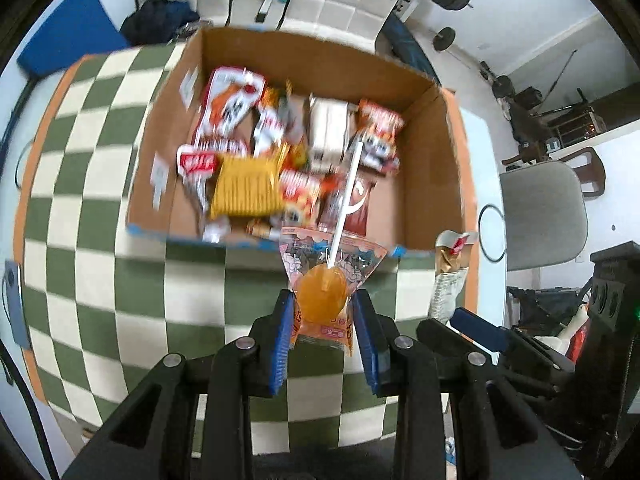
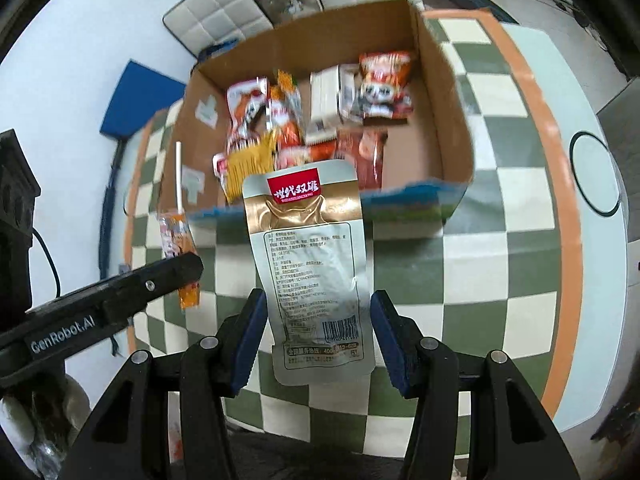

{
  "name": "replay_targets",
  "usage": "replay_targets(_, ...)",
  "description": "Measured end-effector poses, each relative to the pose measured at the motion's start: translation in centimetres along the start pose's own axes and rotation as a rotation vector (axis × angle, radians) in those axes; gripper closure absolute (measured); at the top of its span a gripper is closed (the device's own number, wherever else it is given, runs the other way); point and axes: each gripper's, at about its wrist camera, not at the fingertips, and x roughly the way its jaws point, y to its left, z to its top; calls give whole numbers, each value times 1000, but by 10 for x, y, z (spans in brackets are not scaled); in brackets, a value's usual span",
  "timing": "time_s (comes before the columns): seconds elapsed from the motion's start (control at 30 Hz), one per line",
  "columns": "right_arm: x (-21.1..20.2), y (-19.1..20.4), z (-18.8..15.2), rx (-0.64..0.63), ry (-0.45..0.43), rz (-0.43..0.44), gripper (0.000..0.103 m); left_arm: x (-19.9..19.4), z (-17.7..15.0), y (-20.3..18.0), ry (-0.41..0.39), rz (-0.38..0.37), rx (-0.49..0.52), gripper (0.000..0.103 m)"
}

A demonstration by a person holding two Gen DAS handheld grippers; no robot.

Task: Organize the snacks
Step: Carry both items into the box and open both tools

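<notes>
Above the checkered table (image 1: 100, 208), the orange lollipop (image 1: 323, 289), still in its wrapper, is pinched in the left hand-held gripper (image 1: 322, 320), stick pointing at the cardboard box (image 1: 432, 160). The right hand-held gripper (image 2: 318, 328) clamps a silver snack pouch (image 2: 312, 256) by its edges. The box holds mixed snack packets (image 1: 244, 192).

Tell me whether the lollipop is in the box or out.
Out. The lollipop is clamped in the left gripper, above the checkered cloth just short of the box.
</notes>
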Motion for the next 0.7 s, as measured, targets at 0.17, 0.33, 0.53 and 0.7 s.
replay_targets(0.17,-12,-4,34,35,-57,-11,47,1,33,2,-10,40,16,75)
replay_targets(0.33,-9,-7,69,62,-94,-32,47,12,61,22,34,69,-12,75)
replay_targets(0.53,16,-14,106,82,-86,-71,47,33,84,51,101,117,-52,75)
replay_targets(0.7,43,-22,127,96,-49,-117,47,57,93,71,160,193,-60,75)
